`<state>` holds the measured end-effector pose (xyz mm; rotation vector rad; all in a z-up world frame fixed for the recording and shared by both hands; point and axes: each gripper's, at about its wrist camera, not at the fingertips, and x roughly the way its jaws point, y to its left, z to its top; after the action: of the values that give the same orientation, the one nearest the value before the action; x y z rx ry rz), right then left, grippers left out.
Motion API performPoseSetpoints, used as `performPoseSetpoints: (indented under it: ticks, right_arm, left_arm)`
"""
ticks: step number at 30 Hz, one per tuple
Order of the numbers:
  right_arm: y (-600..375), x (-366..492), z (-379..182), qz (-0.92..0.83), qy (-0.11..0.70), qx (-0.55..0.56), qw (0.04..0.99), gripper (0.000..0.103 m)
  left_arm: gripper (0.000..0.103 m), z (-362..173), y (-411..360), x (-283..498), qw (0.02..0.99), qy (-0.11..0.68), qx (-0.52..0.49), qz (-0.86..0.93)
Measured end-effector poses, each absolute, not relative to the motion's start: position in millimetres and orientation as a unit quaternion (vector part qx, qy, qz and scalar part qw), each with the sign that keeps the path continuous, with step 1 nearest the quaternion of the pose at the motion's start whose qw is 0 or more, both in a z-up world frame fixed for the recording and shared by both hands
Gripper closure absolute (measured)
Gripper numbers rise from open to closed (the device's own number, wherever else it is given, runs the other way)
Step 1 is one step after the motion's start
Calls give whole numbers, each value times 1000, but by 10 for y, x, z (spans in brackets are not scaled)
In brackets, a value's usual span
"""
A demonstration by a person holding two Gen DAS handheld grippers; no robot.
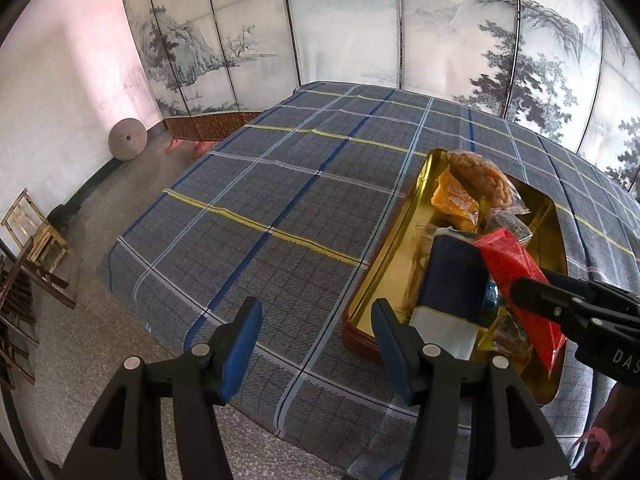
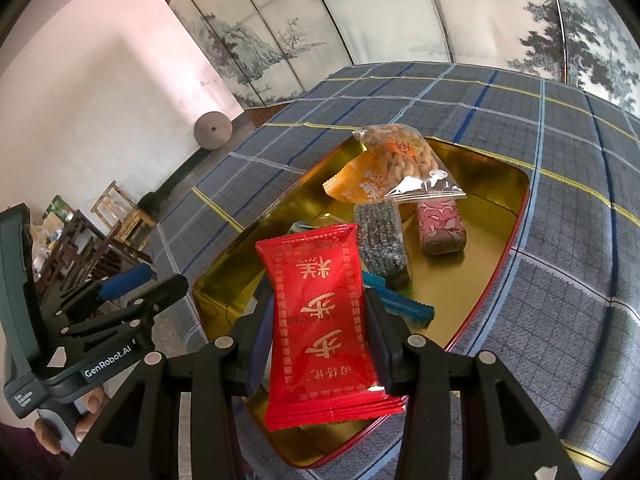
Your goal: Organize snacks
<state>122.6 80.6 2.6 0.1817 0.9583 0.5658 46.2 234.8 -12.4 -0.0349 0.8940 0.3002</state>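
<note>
Nearest in the right wrist view, the right gripper (image 2: pixel 320 344) is clamped on a red snack packet (image 2: pixel 320 320) with gold Chinese characters, its blue pads pressing the packet's two long edges, holding it upright above the near end of a gold-lined tin (image 2: pixel 480 288) with a red outer rim. In the left wrist view the left gripper (image 1: pixel 316 340) hangs with its jaws apart and nothing between them, over the near edge of the table beside the tin's left wall. Inside the tin, just beyond the red packet, lie a blue crimped wrapper (image 2: pixel 404 300) and a dark speckled bar (image 2: pixel 382 240) in clear film; to the right of that bar sits a pink patterned block (image 2: pixel 440 226). At the tin's far end an orange packet (image 2: pixel 356 184) leans on the wall, with a clear bag of twisted fried snacks (image 2: pixel 404 160) resting on top of it. The tin stands on a table covered by a grey-blue plaid cloth (image 1: pixel 280 184) crossed by yellow, white and dark blue lines, which hangs over the near edge. Below it is a speckled stone floor (image 1: pixel 120 216). At the left stand wooden chairs (image 1: pixel 36 232). Farther back a round millstone (image 1: pixel 127 139) leans against a white wall (image 1: pixel 60 80), and a folding screen (image 1: pixel 360 32) painted with ink mountains and pines closes off the room behind the table.
</note>
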Motion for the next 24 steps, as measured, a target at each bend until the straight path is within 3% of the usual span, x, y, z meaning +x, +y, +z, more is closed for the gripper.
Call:
performPoseSetpoints:
  ticks: [24]
  right_arm:
    - [548, 1078, 226, 265, 402, 110, 869, 59]
  left_arm:
    - [45, -42, 2249, 418, 896, 422, -16, 134]
